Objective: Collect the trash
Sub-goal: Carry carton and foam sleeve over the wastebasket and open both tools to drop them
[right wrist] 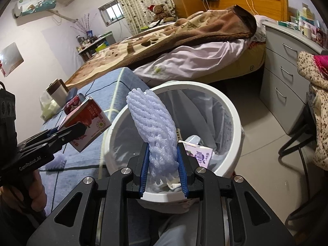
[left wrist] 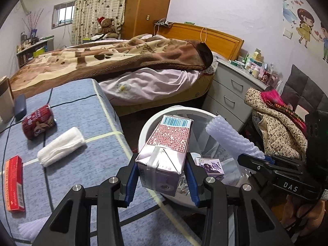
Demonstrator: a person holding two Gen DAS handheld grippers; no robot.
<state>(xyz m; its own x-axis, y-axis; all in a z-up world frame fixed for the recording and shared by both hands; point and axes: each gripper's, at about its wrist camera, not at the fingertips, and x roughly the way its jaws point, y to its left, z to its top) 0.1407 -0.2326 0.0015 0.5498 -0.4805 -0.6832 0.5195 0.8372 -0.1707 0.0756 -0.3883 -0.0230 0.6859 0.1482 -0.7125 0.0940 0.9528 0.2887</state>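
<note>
Left claw [left wrist: 162, 176] grips the milk carton [left wrist: 164, 153], right claw [right wrist: 163, 170] the foam net [right wrist: 152, 121], both over the bin's rim [right wrist: 235, 123].

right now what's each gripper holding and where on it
Left gripper: milk carton, clamped across its lower sides. Right gripper: foam fruit net, pinched near its bottom end.

The left gripper [left wrist: 162, 176] pointed toward twelve o'clock and downward, its blue pads [left wrist: 132, 181] clamped on a carton. The right gripper [right wrist: 163, 170], likewise angled down, pinched a foam net; a hand [right wrist: 30, 192] at eight o'clock gripped the left handle.
</note>
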